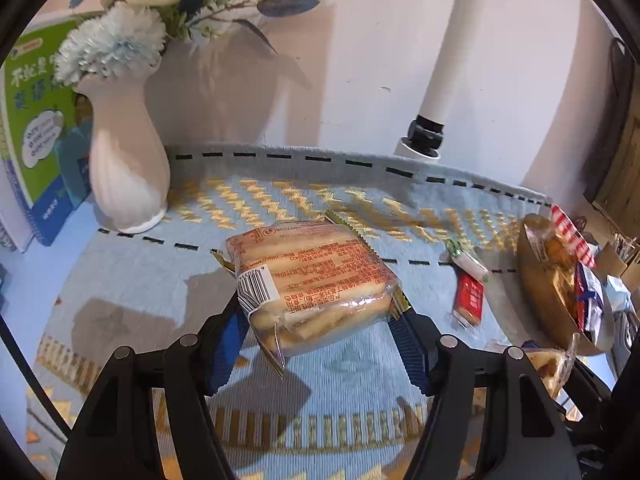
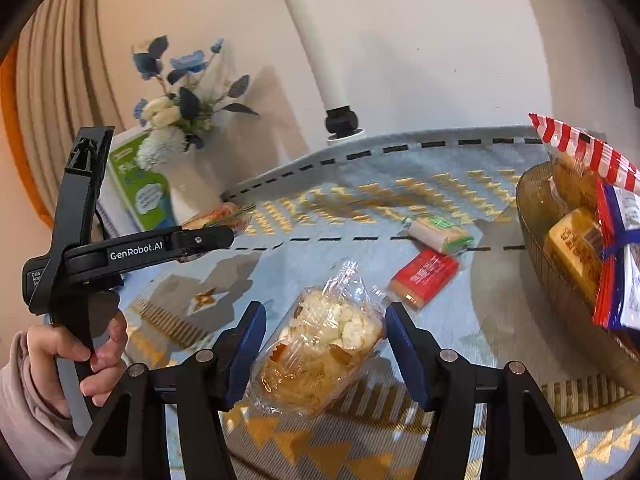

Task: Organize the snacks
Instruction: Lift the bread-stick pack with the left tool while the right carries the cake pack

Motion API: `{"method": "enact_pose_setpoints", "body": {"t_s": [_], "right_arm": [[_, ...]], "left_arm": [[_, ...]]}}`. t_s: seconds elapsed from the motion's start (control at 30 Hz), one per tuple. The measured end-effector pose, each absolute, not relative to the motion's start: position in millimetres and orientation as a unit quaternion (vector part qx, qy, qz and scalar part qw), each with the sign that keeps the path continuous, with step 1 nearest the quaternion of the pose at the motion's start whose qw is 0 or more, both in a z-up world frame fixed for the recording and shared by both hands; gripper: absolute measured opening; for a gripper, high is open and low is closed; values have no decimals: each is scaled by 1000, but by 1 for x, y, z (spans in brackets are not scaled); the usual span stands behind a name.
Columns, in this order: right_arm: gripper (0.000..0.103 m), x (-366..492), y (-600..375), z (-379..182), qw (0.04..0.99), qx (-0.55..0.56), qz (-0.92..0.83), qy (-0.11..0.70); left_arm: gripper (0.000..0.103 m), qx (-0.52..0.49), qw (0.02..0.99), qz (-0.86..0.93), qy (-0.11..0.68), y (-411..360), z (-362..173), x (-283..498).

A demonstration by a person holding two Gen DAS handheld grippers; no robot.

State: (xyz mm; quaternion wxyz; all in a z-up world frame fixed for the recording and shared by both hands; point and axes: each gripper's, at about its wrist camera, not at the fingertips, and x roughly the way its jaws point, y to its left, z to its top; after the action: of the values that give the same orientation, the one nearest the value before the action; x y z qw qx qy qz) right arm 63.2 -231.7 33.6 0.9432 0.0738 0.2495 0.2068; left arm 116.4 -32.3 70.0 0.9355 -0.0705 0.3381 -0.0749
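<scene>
My left gripper (image 1: 320, 316) is shut on a clear pack of long biscuits (image 1: 312, 276) with red print, held above the blue patterned cloth (image 1: 120, 280); its shadow falls to the left. In the right wrist view that gripper (image 2: 208, 236) shows at the left with the pack (image 2: 224, 216), held by a person's hand (image 2: 80, 344). My right gripper (image 2: 325, 320) is shut on a clear-wrapped puffed snack (image 2: 320, 352) just above the cloth. A dark gold bowl (image 2: 532, 232) at the right holds several wrapped snacks.
A red packet (image 2: 424, 276) and a green-and-white packet (image 2: 440, 232) lie on the cloth left of the bowl. A white vase (image 1: 128, 152) with flowers and a green book (image 1: 36, 120) stand at the back left. A white pole (image 1: 444, 60) rises behind.
</scene>
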Motion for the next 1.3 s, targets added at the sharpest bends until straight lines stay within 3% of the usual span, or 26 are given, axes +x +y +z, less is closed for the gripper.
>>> {"method": "enact_pose_setpoints", "body": {"t_s": [0.27, 0.33, 0.4, 0.6, 0.63, 0.7, 0.77, 0.8, 0.93, 1.17, 1.23, 1.3], "right_arm": [[58, 41, -237, 41, 941, 63, 227, 242], [53, 36, -241, 48, 941, 69, 235, 234], [39, 32, -247, 57, 941, 74, 239, 229], [39, 45, -258, 54, 921, 91, 241, 291], [40, 47, -256, 50, 916, 90, 244, 304], [66, 50, -247, 39, 907, 76, 249, 332], [84, 48, -234, 32, 898, 58, 268, 344], [87, 46, -225, 28, 894, 37, 276, 351], [87, 50, -193, 9, 869, -15, 289, 401], [95, 49, -161, -4, 855, -74, 320, 400], [95, 48, -159, -5, 858, -88, 327, 387], [88, 45, -156, -6, 859, -97, 332, 378]], "left_arm": [[66, -72, 940, -90, 321, -44, 86, 91], [66, -69, 942, -93, 316, -49, 91, 86], [66, -69, 943, -97, 311, -54, 96, 82], [66, -75, 943, -102, 307, -65, 100, 78], [66, -76, 942, -103, 309, -65, 99, 78], [66, -73, 942, -103, 312, -66, 96, 78], [66, -71, 941, -102, 314, -66, 93, 79], [66, -73, 941, -101, 316, -64, 92, 80], [66, -80, 940, -99, 318, -58, 90, 80], [66, -81, 940, -90, 317, -47, 90, 82], [66, -83, 940, -88, 318, -44, 89, 82], [66, -83, 941, -86, 318, -42, 89, 83]]}}
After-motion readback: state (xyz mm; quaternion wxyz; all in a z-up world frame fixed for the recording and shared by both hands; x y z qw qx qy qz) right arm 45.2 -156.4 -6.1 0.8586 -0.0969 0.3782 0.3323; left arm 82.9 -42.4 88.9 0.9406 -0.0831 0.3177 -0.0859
